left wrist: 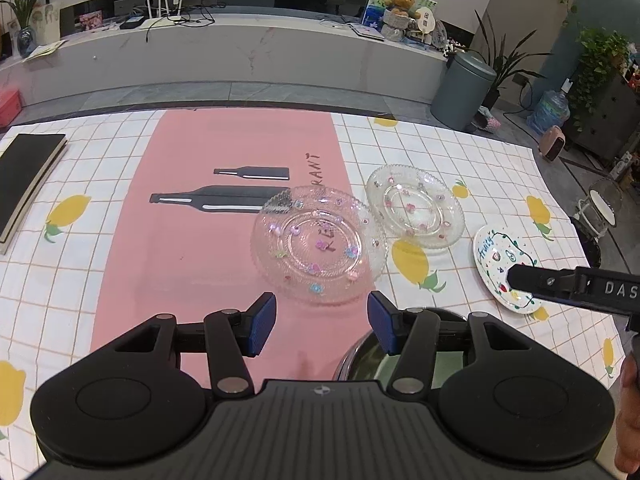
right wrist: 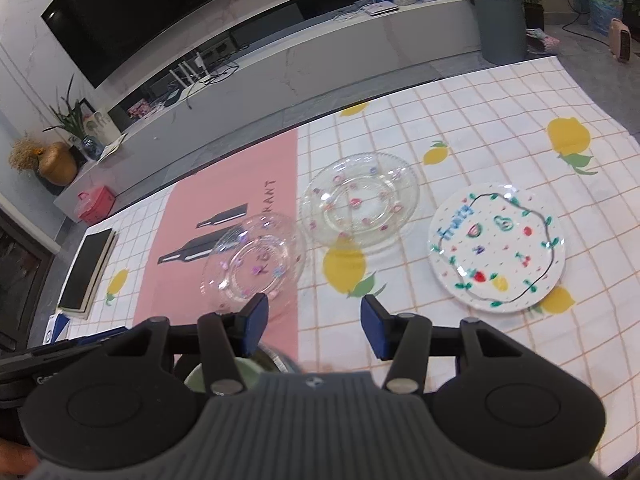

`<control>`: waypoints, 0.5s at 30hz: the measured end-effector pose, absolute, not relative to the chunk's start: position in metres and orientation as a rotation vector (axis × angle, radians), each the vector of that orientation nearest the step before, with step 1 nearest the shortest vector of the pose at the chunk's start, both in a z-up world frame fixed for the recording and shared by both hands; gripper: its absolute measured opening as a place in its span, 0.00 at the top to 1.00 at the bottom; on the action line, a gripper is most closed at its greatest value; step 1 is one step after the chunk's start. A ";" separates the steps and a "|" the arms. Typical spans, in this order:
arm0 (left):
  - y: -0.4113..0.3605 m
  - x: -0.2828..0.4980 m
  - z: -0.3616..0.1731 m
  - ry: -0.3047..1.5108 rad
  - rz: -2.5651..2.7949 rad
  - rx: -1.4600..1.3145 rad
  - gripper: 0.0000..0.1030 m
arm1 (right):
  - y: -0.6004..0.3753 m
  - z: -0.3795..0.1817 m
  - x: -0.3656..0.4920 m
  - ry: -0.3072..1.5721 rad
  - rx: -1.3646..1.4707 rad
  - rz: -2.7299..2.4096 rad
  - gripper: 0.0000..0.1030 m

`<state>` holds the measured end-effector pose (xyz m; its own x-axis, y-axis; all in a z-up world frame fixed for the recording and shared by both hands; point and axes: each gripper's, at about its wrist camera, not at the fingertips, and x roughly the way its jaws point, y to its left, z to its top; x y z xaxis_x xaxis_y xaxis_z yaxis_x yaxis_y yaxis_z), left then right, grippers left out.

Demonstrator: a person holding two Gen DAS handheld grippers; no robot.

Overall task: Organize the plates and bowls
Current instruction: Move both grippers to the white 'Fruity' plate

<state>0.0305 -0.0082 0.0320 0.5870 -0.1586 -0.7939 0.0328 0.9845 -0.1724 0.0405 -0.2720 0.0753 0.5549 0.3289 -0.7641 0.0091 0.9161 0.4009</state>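
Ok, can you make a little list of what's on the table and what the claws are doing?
glass plates: two, one on the pink mat, one on the checked cloth
painted plate: white, fruit drawings, farthest right
bowl: metal, near edge, partly hidden
book: black, far left
left claw: open, empty
right claw: open, empty
stacked: nothing yet

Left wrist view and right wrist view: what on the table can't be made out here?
- Metal bowl: in both views mostly hidden behind the tool bodies; its contents and full shape cannot be told.
- White fruit plate: in the left wrist view partly covered by the right tool; fully shown only in the right wrist view.
- Black book: cut by the left wrist view's edge; no title is readable.
- Nearer glass plate: blurred in the right wrist view.
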 end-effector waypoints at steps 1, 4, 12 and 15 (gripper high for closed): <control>-0.010 0.033 0.032 0.941 -0.116 -0.145 0.40 | -0.278 0.076 0.042 0.964 0.389 0.181 0.50; -0.021 0.041 0.034 0.947 -0.148 -0.133 0.40 | -0.299 0.077 0.047 0.948 0.419 0.132 0.49; -0.085 0.058 0.041 0.951 -0.258 -0.107 0.40 | -0.356 0.065 0.054 0.956 0.457 0.012 0.49; -0.112 0.067 0.036 0.964 -0.279 -0.114 0.40 | -0.371 0.057 0.057 0.968 0.465 -0.017 0.49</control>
<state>0.0668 -0.1124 0.0357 0.5376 -0.2843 -0.7938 0.1833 0.9583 -0.2191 0.0575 -0.3715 0.0573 0.5743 0.1907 -0.7961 0.2182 0.9017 0.3734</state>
